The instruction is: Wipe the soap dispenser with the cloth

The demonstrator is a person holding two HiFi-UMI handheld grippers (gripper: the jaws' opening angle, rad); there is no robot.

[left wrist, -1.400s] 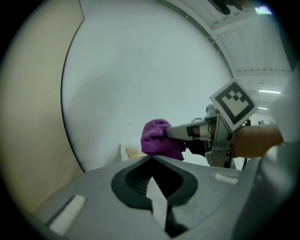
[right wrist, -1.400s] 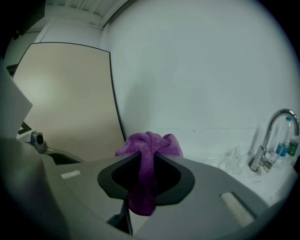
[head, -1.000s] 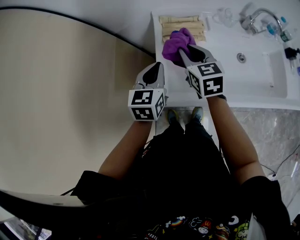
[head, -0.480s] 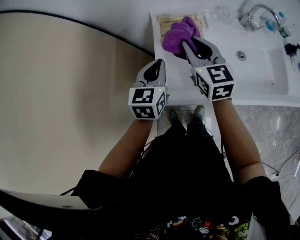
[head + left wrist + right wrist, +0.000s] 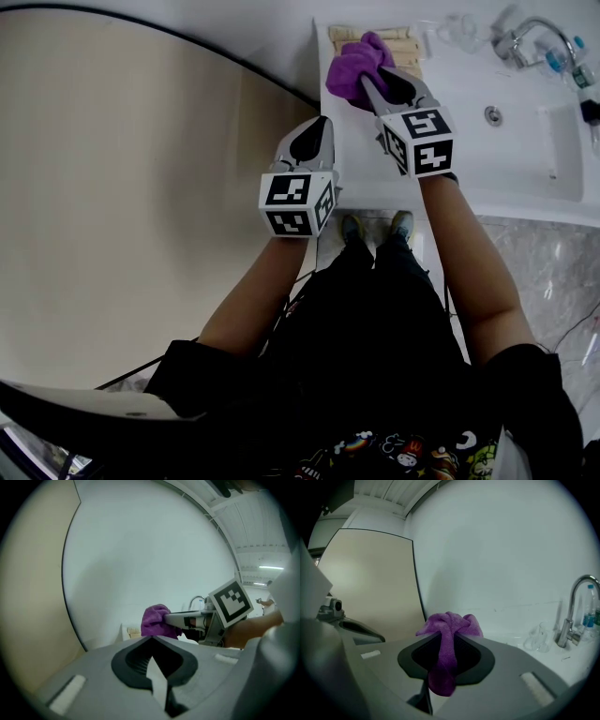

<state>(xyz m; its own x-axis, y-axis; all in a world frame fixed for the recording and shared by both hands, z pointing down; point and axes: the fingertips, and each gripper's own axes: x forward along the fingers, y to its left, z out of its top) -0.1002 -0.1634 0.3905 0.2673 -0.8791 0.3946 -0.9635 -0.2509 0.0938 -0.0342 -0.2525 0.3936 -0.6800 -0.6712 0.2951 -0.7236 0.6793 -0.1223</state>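
Observation:
My right gripper (image 5: 367, 82) is shut on a bunched purple cloth (image 5: 352, 62), held over the back left corner of the white counter (image 5: 366, 178). In the right gripper view the cloth (image 5: 449, 625) spills out of the closed jaws of the right gripper (image 5: 446, 633) and hangs down between them. My left gripper (image 5: 322, 120) hovers shut and empty off the counter's left edge; its view shows the cloth (image 5: 153, 619) ahead. Small blue-topped bottles (image 5: 555, 58) stand by the tap; I cannot tell which one is the soap dispenser.
A chrome tap (image 5: 530, 33) curves over the basin (image 5: 562, 141) at the right. A clear glass (image 5: 540, 637) stands left of the tap. A slatted wooden tray (image 5: 401, 42) lies under the cloth. A beige panel (image 5: 141, 187) fills the left.
The right gripper carried the cloth away from me, from the tray's near edge to over the tray. The left gripper stayed where it was.

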